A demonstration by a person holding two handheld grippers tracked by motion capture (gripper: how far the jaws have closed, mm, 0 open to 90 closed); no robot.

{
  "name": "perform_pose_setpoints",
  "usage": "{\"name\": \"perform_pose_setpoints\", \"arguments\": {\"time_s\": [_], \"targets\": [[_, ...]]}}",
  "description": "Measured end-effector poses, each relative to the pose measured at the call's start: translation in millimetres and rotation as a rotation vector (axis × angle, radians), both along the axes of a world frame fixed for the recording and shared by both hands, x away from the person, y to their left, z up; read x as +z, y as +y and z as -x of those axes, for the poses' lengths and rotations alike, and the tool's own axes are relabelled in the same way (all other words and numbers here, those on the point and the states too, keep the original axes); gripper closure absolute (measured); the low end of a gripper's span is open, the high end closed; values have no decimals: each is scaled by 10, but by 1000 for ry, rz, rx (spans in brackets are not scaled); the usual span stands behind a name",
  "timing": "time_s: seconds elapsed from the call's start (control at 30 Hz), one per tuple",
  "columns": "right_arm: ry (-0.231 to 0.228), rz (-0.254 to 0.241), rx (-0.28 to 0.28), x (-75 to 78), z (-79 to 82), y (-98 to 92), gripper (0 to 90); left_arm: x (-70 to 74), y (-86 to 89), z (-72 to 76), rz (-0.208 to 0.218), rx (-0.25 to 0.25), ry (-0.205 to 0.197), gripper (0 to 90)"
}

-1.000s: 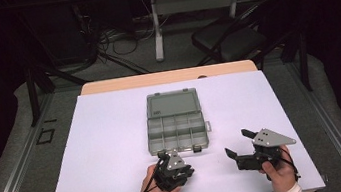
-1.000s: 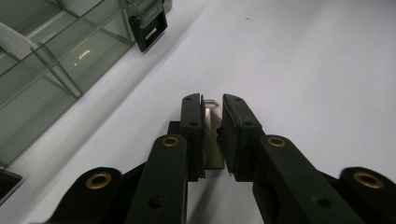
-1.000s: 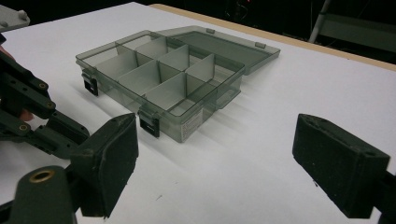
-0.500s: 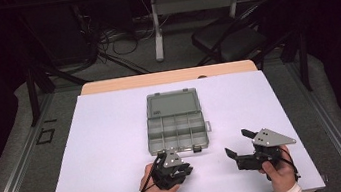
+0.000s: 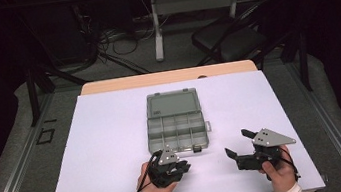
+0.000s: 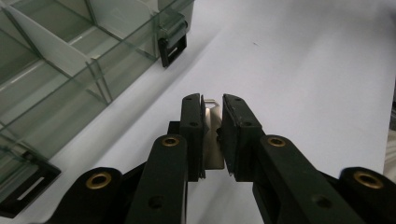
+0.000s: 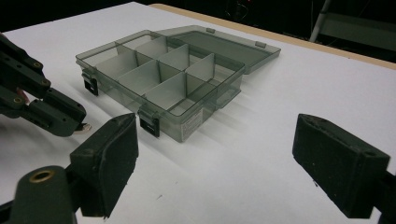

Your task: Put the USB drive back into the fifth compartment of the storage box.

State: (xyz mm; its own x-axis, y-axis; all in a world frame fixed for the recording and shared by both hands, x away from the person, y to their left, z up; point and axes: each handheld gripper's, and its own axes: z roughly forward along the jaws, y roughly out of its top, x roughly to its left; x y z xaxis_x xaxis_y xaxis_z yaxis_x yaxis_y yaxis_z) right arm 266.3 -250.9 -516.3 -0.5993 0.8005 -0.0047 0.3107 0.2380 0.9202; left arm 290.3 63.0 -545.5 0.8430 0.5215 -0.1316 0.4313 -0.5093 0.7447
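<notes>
The left claw (image 6: 212, 140) is squeezed shut on a small metal piece (image 6: 212, 135). The piece is thin, flat and silver-grey, and it shines a little. It stands up between the two black pads, and its top corner pokes out just past the tips. I see one such piece. In the high view the left claw (image 5: 181, 166) sits low at the near edge of the white table (image 5: 113, 134), in the person's left hand (image 5: 153, 186).

Just ahead of the left claw, and a bit to its left in the left gripper view, is a see-through grey box (image 6: 70, 70). There is one box. Its lid (image 5: 172, 104) lies open and flat behind it. Thin walls split the box into little rooms; I count about eight in the right gripper view, and they look empty. Two black clips (image 7: 149, 126) hang on the front wall of the box (image 7: 187, 93).

The right claw (image 7: 215, 163) has its two pads wide apart, with bare table between them. In the high view the right claw (image 5: 236, 145) is to the right of the box, near it, held in the right hand (image 5: 280, 171). The two claws are well apart.
</notes>
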Motion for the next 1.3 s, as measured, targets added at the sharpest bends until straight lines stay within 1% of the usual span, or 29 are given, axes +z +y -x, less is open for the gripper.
{"name": "perform_pose_setpoints", "arguments": {"time_s": [0.27,0.47,0.9,1.0,1.3], "targets": [[0,1,1,-1,-1,1,141,72,104,-48,34,33,-5,789],[1,2,1,0,1,1,141,112,174,-82,56,56,-1,789],[-1,2,3,-1,-1,1,142,171,261,-118,83,86,-2,790],[-2,5,5,-1,0,2,142,196,291,-132,82,92,-7,789],[1,6,4,-1,0,4,142,285,398,-184,109,134,-19,789]]}}
